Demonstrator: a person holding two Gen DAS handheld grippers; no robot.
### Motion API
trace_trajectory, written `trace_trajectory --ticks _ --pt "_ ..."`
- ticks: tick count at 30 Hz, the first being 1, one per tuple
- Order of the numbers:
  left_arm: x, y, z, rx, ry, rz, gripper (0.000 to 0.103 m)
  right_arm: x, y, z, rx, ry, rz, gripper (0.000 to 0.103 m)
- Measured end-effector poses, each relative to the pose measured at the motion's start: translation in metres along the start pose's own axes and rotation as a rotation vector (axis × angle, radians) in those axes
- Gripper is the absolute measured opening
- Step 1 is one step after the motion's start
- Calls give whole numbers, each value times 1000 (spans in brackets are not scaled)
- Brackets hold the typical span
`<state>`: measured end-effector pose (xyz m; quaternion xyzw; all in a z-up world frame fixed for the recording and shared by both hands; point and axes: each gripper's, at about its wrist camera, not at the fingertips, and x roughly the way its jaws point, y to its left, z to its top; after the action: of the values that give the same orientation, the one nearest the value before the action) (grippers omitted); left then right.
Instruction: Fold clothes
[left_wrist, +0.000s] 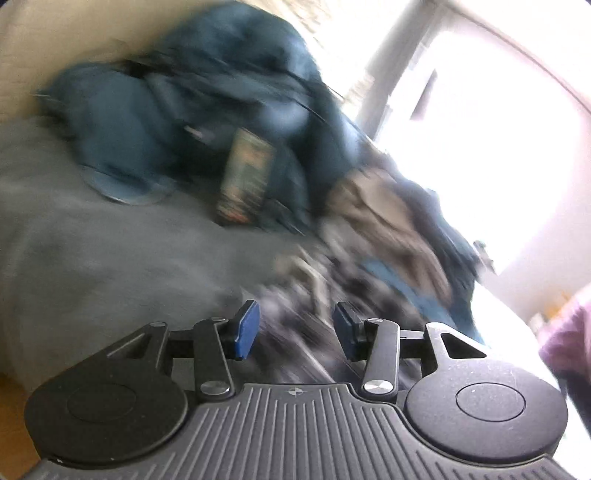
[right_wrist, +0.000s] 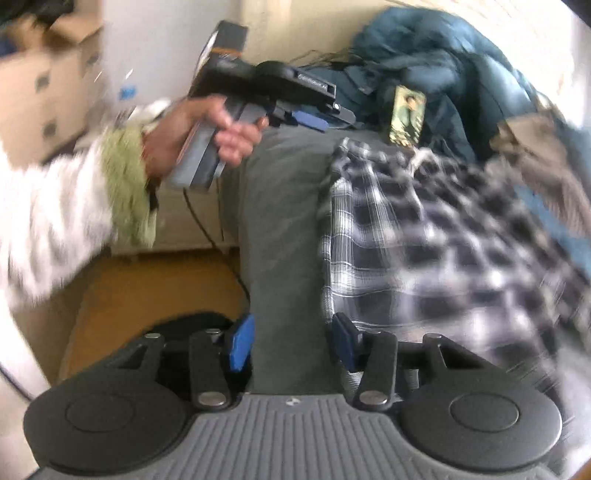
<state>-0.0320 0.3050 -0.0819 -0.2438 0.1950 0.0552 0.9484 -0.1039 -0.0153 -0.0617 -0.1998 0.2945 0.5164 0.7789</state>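
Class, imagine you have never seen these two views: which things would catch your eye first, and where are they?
The black-and-white plaid shirt spreads over the grey bed cover, right of centre. Behind it, a heap of dark blue clothing is piled against the wall. At left, a hand in a fuzzy green-cuffed sleeve holds the left gripper, its jaws apart.

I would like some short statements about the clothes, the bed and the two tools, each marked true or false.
1. The plaid shirt lies on a grey bed cover. True.
2. The right tool grips the plaid shirt. False: its jaws are apart and hold nothing.
3. A dark blue jacket is heaped at the far end of the bed. True.
4. The left tool is shut. False: its blue pads stand apart.
5. The hand holding the left tool wears a red sleeve. False: the sleeve is white and green.
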Motion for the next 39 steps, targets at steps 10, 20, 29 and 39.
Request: trace_trajectory --ticks 10,20,29,39 --pt "25 8 -25 42 85 59 40 -44 9 -26 149 -60 -13 61" --pt "-31 -53 -25 180 -12 73 48 -216 -84 -117 641 -185 -427 72" --pt "-43 -198 -112 383 272 -367 54 -351 -173 -236 1263 -346 -782 77" --pt "-48 -268 -205 807 294 -344 54 -334 -282 -282 1315 -24 -846 91"
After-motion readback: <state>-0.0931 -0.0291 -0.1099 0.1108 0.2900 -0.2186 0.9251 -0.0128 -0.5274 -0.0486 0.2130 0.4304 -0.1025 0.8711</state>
